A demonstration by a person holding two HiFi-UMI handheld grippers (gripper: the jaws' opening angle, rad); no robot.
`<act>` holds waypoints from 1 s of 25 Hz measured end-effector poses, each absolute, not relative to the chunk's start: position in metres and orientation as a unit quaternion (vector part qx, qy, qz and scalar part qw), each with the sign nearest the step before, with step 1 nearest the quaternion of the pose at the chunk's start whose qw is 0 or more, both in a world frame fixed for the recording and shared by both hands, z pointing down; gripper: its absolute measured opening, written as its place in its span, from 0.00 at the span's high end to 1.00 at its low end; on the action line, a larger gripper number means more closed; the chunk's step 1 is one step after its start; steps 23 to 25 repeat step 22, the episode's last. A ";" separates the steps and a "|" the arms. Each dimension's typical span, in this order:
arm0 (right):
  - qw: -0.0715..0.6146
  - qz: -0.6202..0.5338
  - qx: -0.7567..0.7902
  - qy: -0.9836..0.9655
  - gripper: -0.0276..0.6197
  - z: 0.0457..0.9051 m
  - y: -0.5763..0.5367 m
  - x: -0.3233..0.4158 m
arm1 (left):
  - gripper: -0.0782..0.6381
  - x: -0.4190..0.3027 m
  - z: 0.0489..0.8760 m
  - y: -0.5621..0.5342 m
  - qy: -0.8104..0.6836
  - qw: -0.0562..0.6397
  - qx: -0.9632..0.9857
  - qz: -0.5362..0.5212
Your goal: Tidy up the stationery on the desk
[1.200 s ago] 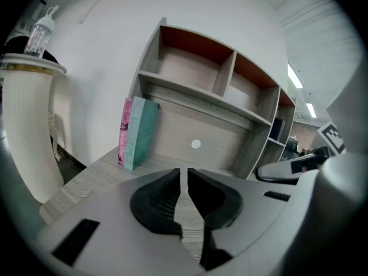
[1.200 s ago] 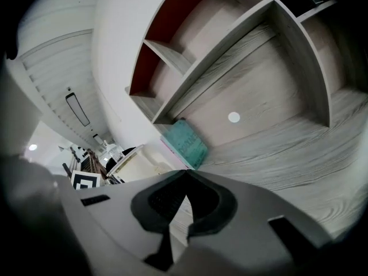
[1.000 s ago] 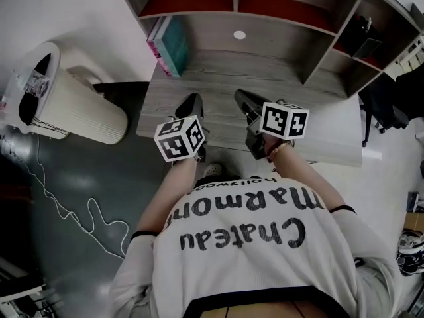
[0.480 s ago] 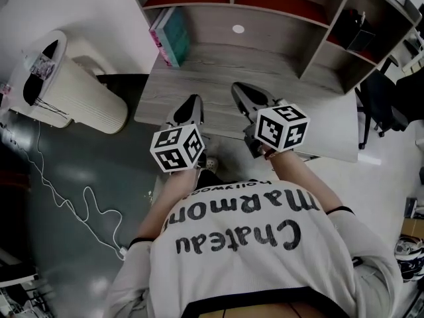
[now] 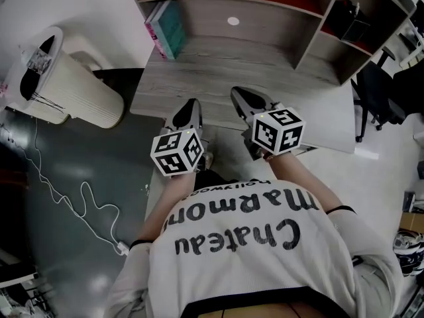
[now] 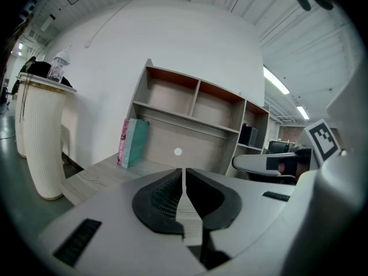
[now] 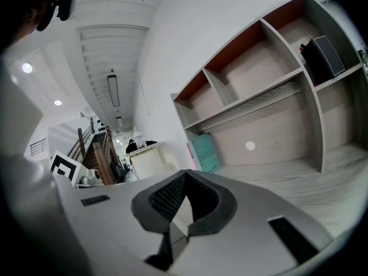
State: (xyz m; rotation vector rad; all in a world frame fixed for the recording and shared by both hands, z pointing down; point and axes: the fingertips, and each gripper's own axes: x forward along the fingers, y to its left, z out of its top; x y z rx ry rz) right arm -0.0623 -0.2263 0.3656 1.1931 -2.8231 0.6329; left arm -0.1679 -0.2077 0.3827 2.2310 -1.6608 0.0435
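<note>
the left gripper [image 5: 191, 106] and the right gripper [image 5: 240, 97] are held closed and empty over the desk's [image 5: 278, 78] near edge; teal and pink books [image 5: 165, 35] are stood upright at its far left corner.

Office workspace: a wood-grain desk [image 5: 218, 78] topped by an open shelf unit [image 5: 311, 35] stands against a white wall. Teal books [image 5: 167, 35] stand at its left end, a black office chair [image 5: 374, 91] sits beside it, and strip lights [image 6: 276, 80] run along the panelled ceiling.
</note>
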 end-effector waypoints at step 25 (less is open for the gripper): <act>0.025 0.251 0.376 -0.891 0.94 0.408 -0.201 -0.052 | 0.85 -0.167 0.410 -0.174 -0.601 0.210 0.771 0.028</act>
